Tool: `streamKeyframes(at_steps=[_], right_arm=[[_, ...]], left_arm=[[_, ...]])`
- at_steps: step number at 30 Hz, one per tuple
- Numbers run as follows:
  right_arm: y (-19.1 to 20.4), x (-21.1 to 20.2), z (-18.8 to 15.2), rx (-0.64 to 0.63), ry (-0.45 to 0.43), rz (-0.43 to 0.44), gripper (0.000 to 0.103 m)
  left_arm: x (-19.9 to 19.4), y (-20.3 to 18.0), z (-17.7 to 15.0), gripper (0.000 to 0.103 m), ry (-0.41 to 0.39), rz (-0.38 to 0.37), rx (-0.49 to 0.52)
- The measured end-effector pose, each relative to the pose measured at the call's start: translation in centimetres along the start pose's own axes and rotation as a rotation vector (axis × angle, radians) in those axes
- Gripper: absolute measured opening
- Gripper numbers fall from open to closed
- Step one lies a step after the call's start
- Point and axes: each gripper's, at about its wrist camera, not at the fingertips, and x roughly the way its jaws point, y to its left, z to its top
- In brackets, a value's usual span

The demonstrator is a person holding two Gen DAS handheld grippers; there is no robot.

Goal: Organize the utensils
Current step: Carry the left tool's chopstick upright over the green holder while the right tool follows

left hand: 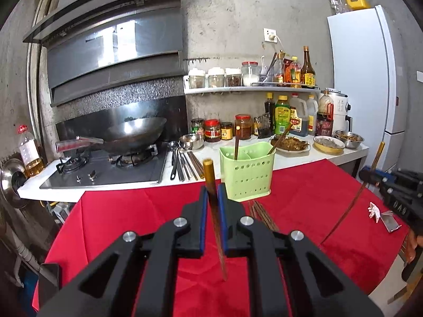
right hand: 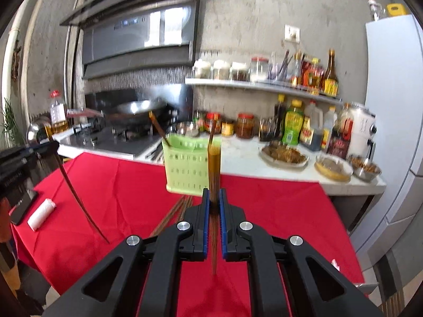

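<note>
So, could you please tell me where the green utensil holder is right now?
The green utensil holder stands on the red tablecloth at the table's far edge, by the white counter, with loose chopsticks lying before it.

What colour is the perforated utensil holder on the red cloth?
Light green. The utensil holder shows best in the left wrist view, which is the sharper one.

A brown chopstick [left hand: 215, 216] is clamped upright between the left gripper [left hand: 214, 200]; a green utensil holder [left hand: 247, 173] is seen beyond it on the red cloth [left hand: 132, 211].
</note>
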Motion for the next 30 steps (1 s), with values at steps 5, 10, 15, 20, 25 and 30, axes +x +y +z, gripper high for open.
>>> streamKeyframes(at_steps=[5, 10, 15, 20, 25, 30], right_arm=[[0.0, 2.0, -1.9, 0.006, 0.063, 0.002, 0.007], [-0.1, 3.1, -3.2, 0.014, 0.097, -0.001, 0.007], [0.1, 3.2, -3.6, 0.009, 0.101, -0.006, 0.006], [0.4, 2.9, -3.3, -0.002, 0.087, -0.010, 0.006], [0.3, 3.3, -2.7, 0.008, 0.070, 0.032, 0.006], [0.2, 4.0, 0.4, 0.005, 0.006, 0.073, 0.006]], left_arm=[[1.7, -0.5, -1.6, 0.008, 0.064, -0.001, 0.009], [3.7, -1.2, -4.0, 0.008, 0.142, -0.003, 0.018], [3.7, -1.4, -4.5, 0.007, 0.134, -0.010, 0.024], [3.4, -1.4, -4.0, 0.007, 0.115, -0.027, 0.018], [3.6, -1.7, -3.2, 0.007, 0.092, -0.069, 0.005], [5.0, -1.9, 0.1, 0.007, 0.031, -0.113, -0.012]])
